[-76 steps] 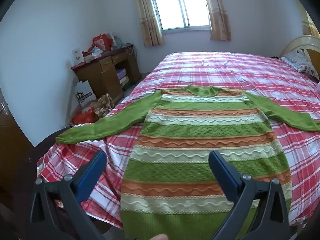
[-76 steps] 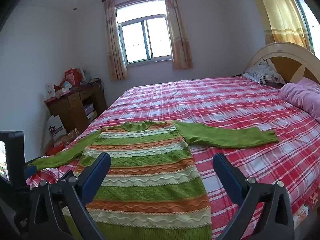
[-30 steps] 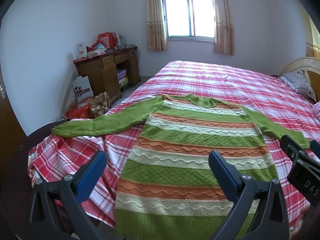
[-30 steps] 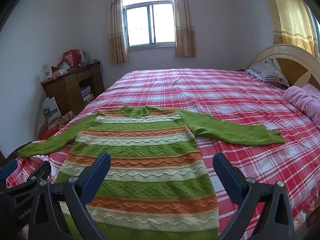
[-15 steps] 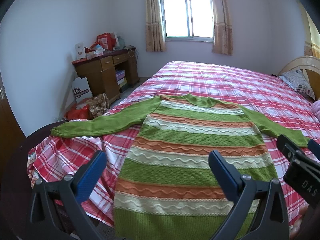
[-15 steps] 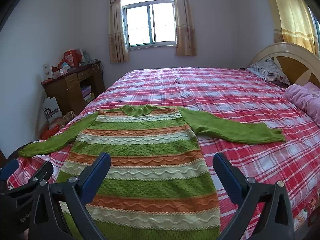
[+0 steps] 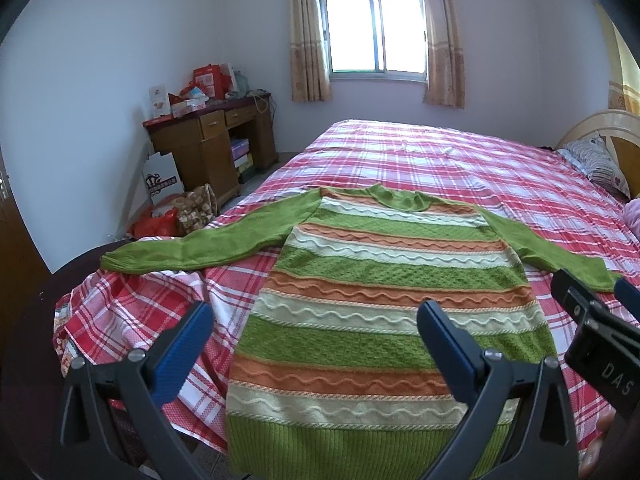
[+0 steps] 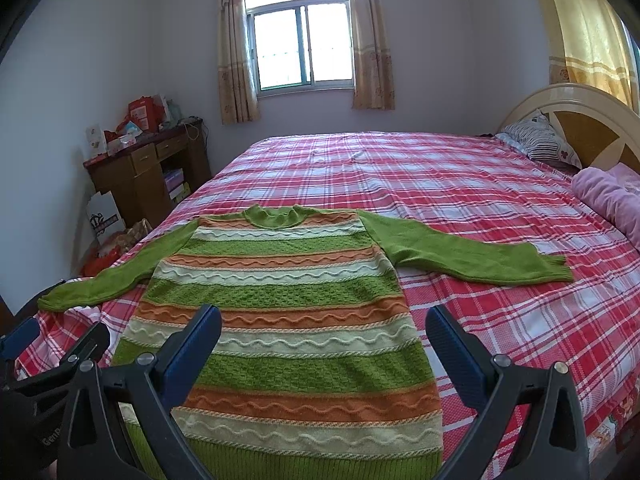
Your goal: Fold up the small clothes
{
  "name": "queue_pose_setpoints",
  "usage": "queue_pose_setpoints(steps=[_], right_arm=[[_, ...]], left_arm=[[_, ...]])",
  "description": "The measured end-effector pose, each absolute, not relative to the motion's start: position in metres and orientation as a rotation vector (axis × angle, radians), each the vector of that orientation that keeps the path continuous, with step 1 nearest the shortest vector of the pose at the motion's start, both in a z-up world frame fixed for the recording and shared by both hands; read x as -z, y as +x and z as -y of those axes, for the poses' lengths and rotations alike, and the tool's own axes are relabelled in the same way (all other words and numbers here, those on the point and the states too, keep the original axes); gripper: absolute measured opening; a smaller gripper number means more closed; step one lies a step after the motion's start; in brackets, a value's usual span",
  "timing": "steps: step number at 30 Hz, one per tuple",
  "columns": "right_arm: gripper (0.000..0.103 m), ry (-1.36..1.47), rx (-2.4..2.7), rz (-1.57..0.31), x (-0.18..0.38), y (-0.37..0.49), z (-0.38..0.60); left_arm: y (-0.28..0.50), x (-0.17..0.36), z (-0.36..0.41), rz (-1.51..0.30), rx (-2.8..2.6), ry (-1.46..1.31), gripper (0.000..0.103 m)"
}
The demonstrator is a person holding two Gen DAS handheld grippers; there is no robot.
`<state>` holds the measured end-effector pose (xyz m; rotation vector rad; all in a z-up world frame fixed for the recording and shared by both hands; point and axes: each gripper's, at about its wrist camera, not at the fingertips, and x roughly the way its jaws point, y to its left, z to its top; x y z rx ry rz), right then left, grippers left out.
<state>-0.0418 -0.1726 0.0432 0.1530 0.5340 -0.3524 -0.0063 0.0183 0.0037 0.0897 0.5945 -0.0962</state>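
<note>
A green, orange and cream striped sweater [image 7: 380,304] [image 8: 280,320] lies flat on the red plaid bed [image 7: 460,160] [image 8: 400,172], hem at the near edge, collar away from me. Its left sleeve [image 7: 200,246] [image 8: 116,276] reaches the bed's left corner; its right sleeve [image 8: 476,254] lies straight out to the right. My left gripper [image 7: 314,320] is open and empty above the hem's left side. My right gripper [image 8: 322,326] is open and empty above the lower body of the sweater. Neither touches the cloth.
A wooden desk [image 7: 208,140] [image 8: 148,172] with boxes stands at the left wall, with bags [image 7: 176,208] on the floor beside it. A pillow [image 8: 536,140], a pink blanket [image 8: 608,196] and the headboard [image 8: 580,116] are at the far right.
Both grippers have drifted slightly; the views shifted a little and the sweater sits a bit closer. Both stay open and the sweater has not moved.
</note>
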Motion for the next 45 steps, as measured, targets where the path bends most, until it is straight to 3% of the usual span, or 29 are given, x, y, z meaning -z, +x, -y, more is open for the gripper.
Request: queue_pose_setpoints(steps=[22, 32, 33, 35, 37, 43, 45], right_arm=[[0.102, 0.149, 0.389, -0.595, -0.025, 0.005, 0.207], [0.101, 0.147, 0.524, -0.518, -0.033, 0.03, 0.301], [0.099, 0.16, 0.542, -0.507, -0.034, 0.028, 0.315], [0.077, 0.232, 0.602, -0.505, -0.031, 0.024, 0.36], [0.066, 0.331, 0.652, -0.521, -0.024, 0.016, 0.404], [0.065, 0.719, 0.829, -0.47, 0.021, -0.047, 0.532], [0.058, 0.857, 0.864, -0.461, 0.042, -0.067, 0.563]], left_arm=[[0.042, 0.022, 0.013, -0.633, 0.097, 0.134, 0.103], [0.118, 0.03, 0.023, -0.626, 0.077, 0.135, 0.103], [0.127, 0.032, 0.022, -0.626, 0.064, 0.13, 0.103], [0.146, 0.041, 0.018, -0.646, 0.04, 0.12, 0.103], [0.16, 0.052, 0.013, -0.683, 0.023, 0.097, 0.103], [0.18, 0.093, 0.008, -0.75, -0.009, 0.071, 0.103], [0.183, 0.103, 0.009, -0.749, -0.029, 0.086, 0.103]])
